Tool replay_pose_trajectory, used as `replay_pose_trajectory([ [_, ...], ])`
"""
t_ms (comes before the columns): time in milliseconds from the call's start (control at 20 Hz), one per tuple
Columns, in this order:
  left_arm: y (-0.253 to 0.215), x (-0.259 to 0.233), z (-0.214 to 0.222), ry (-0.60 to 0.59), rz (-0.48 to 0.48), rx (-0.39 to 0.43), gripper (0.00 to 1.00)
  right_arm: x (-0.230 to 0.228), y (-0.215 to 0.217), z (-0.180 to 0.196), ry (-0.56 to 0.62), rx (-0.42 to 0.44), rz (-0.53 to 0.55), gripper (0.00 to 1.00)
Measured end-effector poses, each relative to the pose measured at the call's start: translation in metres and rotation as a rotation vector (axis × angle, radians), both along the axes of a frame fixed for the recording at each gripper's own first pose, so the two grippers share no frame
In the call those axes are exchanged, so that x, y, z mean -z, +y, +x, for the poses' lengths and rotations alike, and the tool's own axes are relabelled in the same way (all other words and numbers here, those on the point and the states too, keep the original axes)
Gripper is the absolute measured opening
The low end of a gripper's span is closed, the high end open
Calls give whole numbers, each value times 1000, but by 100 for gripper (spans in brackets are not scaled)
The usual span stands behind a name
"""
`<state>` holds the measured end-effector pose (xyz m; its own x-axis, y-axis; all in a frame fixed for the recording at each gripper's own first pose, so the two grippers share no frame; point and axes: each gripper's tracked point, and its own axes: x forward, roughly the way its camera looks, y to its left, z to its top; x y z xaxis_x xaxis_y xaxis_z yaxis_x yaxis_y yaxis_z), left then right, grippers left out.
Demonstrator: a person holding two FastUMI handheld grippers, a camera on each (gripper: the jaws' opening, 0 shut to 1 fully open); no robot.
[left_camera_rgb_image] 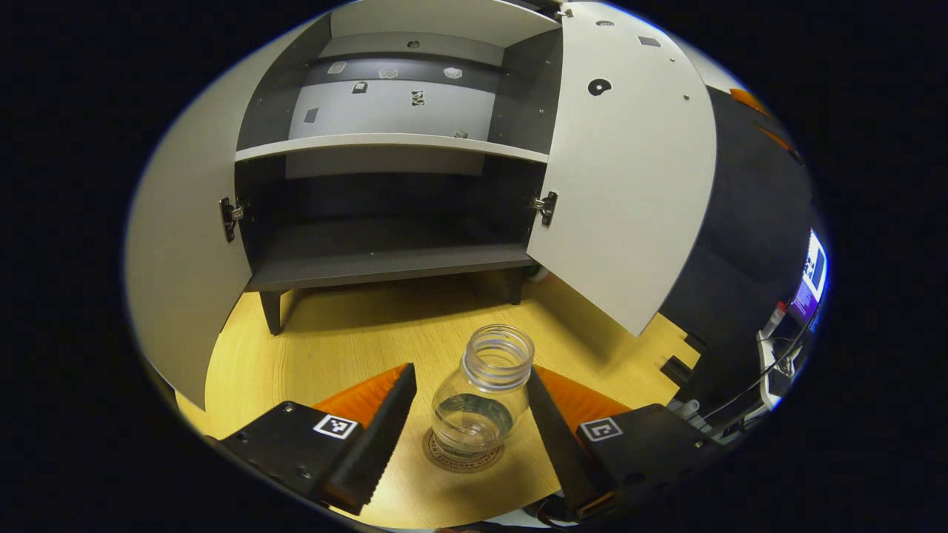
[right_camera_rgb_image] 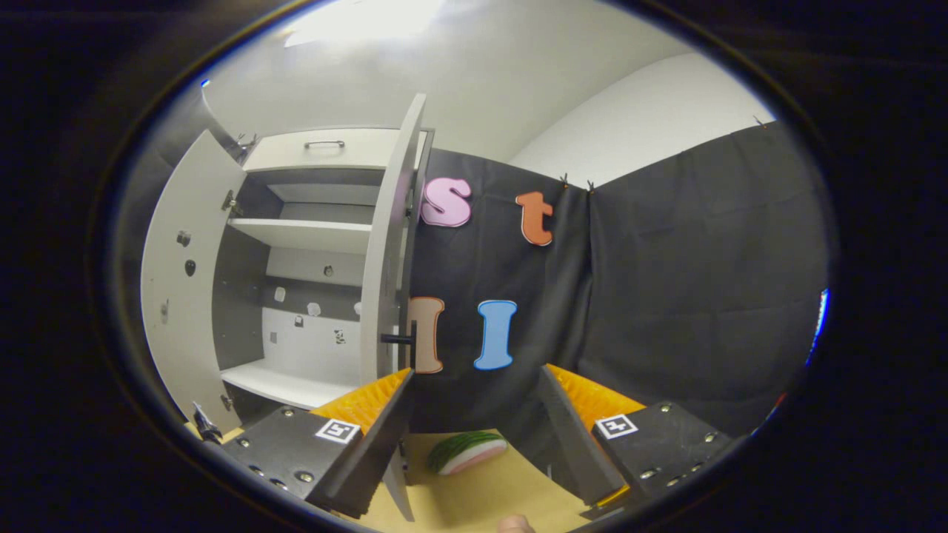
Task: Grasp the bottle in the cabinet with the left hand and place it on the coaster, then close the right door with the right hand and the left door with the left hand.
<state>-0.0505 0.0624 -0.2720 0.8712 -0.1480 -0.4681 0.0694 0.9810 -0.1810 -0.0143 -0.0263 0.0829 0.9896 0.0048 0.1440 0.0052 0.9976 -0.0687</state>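
Glass bottle (left_camera_rgb_image: 483, 400), clear, ribbed-necked, stands on round coaster (left_camera_rgb_image: 463, 453); left gripper (left_camera_rgb_image: 470, 414) fingers spread, untouching; right gripper (right_camera_rgb_image: 474, 422) fingers spread, empty.

The coaster (left_camera_rgb_image: 462, 453) carries ringed lettering too small and blurred to read.

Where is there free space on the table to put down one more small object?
Bare wood lies between the cabinet legs and the bottle, and left of the bottle toward the left door. It is crowded around the coaster, where the open left hand-held gripper flanks the bottle.
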Motion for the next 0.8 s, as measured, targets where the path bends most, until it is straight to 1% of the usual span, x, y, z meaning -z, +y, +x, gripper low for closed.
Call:
replay_pose_trajectory([
  [100,-1,-2,0,-5,4,0,94,1,-1,0,2,3,-2,99],
  [150,-2,-5,1,-7,2,0,100,1,-2,0,3,4,-1,99],
  [200,-2,-8,1,-12,2,-1,95,1,-2,0,3,5,-1,99],
  [400,0,-31,3,-54,3,-14,94,0,-2,2,-1,0,1,100],
  [600,8,-82,7,-150,11,-54,94,-6,1,12,-12,-16,-4,100],
  [800,28,-142,6,-251,28,-128,94,-16,13,27,-29,-55,16,100],
])
